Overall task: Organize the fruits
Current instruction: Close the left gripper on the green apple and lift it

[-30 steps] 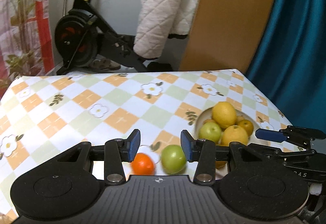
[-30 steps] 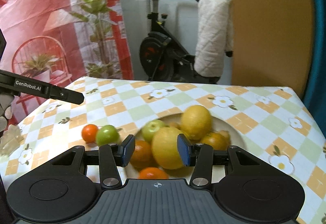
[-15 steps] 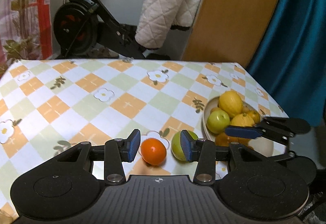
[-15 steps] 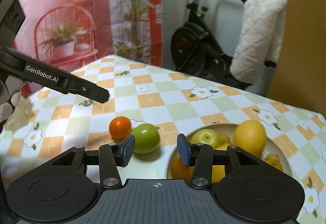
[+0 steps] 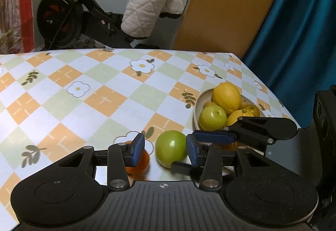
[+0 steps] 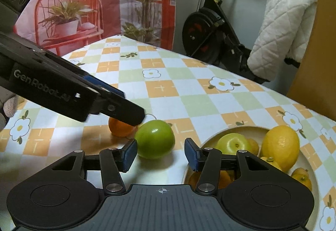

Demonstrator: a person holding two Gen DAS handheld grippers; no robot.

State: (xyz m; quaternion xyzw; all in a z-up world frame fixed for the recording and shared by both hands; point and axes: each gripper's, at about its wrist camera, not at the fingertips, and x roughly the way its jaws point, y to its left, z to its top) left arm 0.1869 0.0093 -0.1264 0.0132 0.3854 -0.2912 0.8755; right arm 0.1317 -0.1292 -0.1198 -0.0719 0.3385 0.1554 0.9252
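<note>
Shift: both grippers are brought down toward the loose fruit since the earlier frames.
Left gripper [image 5: 165,151]: held part open and empty, green apple [image 5: 171,148] between its tips, orange [image 5: 137,162] behind the left pad.
Right gripper [image 6: 160,154]: jaws opening, apple lying just ahead, unclamped.
Bowl [image 6: 227,129]: right of the apple, holding a lemon [image 6: 280,148] and other fruit.
Meaning: a pick seems imminent; neither loose fruit is bowled yet.

Soft indoor light is falling from above on the counter [image 5: 88,92], quite even and a little dim. The green fruit [image 6: 155,139] is showing a small glare spot and casting a soft shadow. Both views are staying sharp, but the fisheye is bending straight lines near the picture edges, and the corners are going dark.
</note>
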